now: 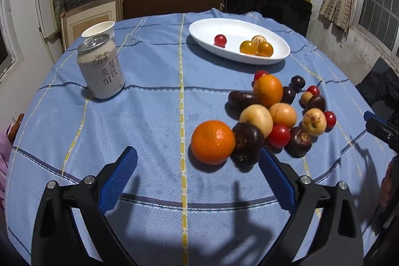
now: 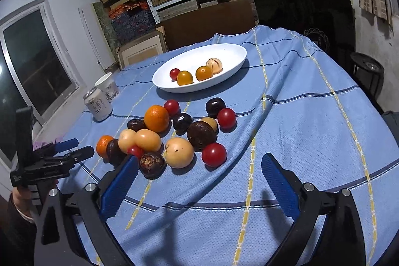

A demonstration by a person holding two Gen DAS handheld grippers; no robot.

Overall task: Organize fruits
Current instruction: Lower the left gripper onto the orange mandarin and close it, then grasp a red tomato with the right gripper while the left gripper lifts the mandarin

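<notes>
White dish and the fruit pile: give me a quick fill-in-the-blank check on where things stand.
1. The white dish holds ____ fruits.
2. The only red fruit in the dish is a cherry ____.
3. The drink can stands in front of a paper ____.
4. Both the left gripper and the right gripper have their jaws ____.

Missing words: four; tomato; cup; open
</notes>
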